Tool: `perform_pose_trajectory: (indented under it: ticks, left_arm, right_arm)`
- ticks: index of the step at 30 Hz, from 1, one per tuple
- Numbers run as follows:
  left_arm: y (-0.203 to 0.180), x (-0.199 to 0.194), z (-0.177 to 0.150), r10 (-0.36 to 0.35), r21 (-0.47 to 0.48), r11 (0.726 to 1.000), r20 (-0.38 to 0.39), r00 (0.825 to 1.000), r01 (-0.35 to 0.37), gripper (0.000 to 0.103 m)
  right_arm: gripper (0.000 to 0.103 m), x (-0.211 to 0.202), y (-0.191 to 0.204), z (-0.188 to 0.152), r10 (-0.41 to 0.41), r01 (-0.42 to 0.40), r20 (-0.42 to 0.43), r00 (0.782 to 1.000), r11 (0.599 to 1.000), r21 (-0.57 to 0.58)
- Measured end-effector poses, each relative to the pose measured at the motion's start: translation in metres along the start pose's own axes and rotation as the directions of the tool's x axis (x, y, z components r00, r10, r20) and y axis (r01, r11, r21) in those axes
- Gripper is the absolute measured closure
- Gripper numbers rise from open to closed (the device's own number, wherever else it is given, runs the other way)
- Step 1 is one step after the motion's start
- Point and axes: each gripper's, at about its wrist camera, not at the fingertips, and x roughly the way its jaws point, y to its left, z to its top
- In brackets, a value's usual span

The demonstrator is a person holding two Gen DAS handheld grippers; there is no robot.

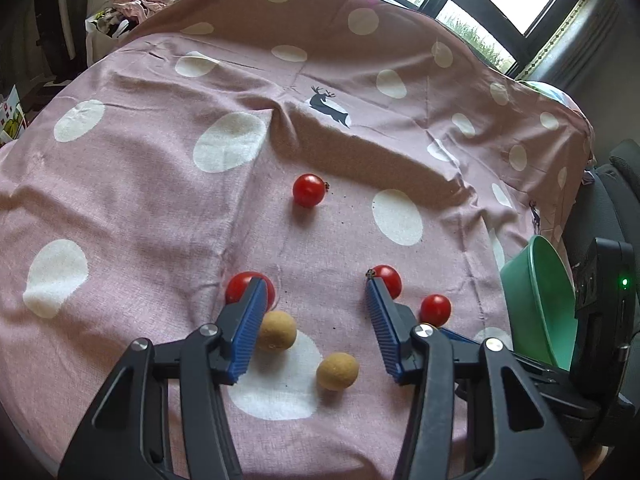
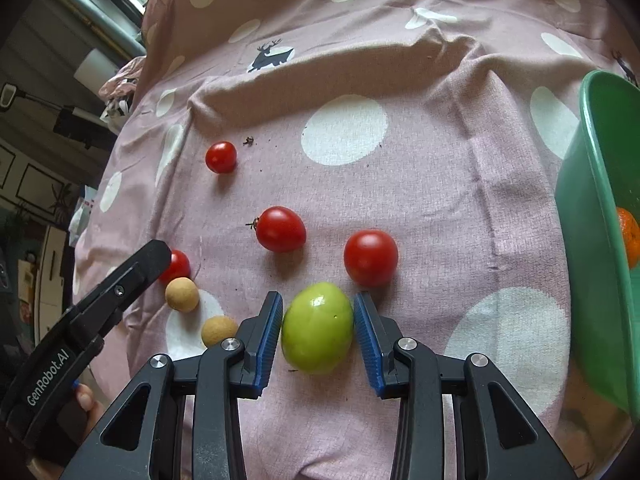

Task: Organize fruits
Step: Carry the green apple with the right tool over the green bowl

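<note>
Left wrist view: no readable writing. L gripper (image 1: 316,284) is hanging wide open, gripping nothing, over 2 tan balls (image 1: 276,331); 4 red tomatoes (image 1: 308,190) are lying mid-cloth (image 1: 140,184). Green bowl (image 1: 536,300) is sitting at cloth's right edge.

Right wrist view: "GenRobot.AI" is showing on L gripper's side. Only here: green tomato (image 2: 318,328) between R gripper (image 2: 318,308) pads (image 2: 270,332), jaws part open, contact unclear; orange fruit (image 2: 628,236) is sitting in bowl.

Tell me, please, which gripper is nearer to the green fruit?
Right. The right gripper has the green fruit between its open fingers; the left gripper hangs over the tan balls and tomatoes off to the side.
</note>
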Motion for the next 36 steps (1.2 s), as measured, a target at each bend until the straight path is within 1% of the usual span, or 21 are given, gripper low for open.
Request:
perform_pose_trajectory:
  ticks: [3, 6, 9, 11, 14, 16, 20, 22, 24, 26, 28, 36]
  left_arm:
    - [-0.004, 0.0, -0.002, -0.043, 0.001, 0.999, -0.018, 0.999, 0.043, 0.053]
    - [-0.012, 0.004, -0.006, -0.08, 0.008, 0.997, -0.052, 0.995, 0.08, 0.054]
    - [-0.022, 0.008, -0.01, -0.139, 0.019, 0.99, -0.092, 0.986, 0.141, 0.054]
    - [-0.03, 0.011, -0.014, -0.164, 0.04, 0.985, -0.114, 0.98, 0.17, 0.054]
    - [-0.038, 0.016, -0.019, -0.179, 0.061, 0.98, -0.145, 0.973, 0.189, 0.056]
    - [-0.043, 0.019, -0.022, -0.194, 0.069, 0.976, -0.164, 0.967, 0.207, 0.058]
    - [-0.052, 0.025, -0.028, -0.211, 0.09, 0.968, -0.202, 0.956, 0.233, 0.06]
    - [-0.054, 0.028, -0.03, -0.227, 0.086, 0.964, -0.221, 0.948, 0.251, 0.06]
    - [-0.057, 0.029, -0.032, -0.223, 0.097, 0.963, -0.227, 0.948, 0.25, 0.06]
    - [-0.059, 0.031, -0.033, -0.212, 0.107, 0.965, -0.231, 0.95, 0.241, 0.06]
    - [-0.059, 0.034, -0.034, -0.213, 0.104, 0.964, -0.242, 0.947, 0.243, 0.06]
    - [-0.06, 0.039, -0.037, -0.191, 0.112, 0.968, -0.258, 0.947, 0.226, 0.062]
  right_arm:
    - [0.064, -0.011, -0.006, -0.001, 0.037, -0.038, 0.032, 0.999, 0.999, 0.024]
    - [0.064, -0.022, -0.015, -0.001, 0.064, -0.069, 0.068, 0.996, 0.995, 0.066]
    - [0.064, -0.03, -0.026, 0.0, 0.12, -0.133, 0.105, 0.987, 0.984, 0.121]
    - [0.064, -0.033, -0.031, 0.001, 0.156, -0.173, 0.122, 0.98, 0.974, 0.146]
    - [0.064, -0.03, -0.036, 0.002, 0.158, -0.176, 0.112, 0.981, 0.969, 0.173]
    - [0.064, -0.027, -0.039, 0.002, 0.171, -0.189, 0.107, 0.979, 0.963, 0.192]
    - [0.064, -0.022, -0.038, 0.003, 0.194, -0.209, 0.092, 0.977, 0.958, 0.195]
    - [0.064, -0.018, -0.038, 0.002, 0.232, -0.242, 0.073, 0.97, 0.948, 0.206]
    - [0.064, -0.014, -0.038, 0.002, 0.279, -0.284, 0.054, 0.959, 0.935, 0.214]
    - [0.064, -0.012, -0.037, 0.002, 0.258, -0.262, 0.048, 0.965, 0.941, 0.213]
    - [0.064, -0.01, -0.037, 0.003, 0.227, -0.231, 0.042, 0.973, 0.95, 0.21]
    - [0.064, 0.001, -0.034, 0.003, 0.221, -0.216, -0.003, 0.975, 0.957, 0.195]
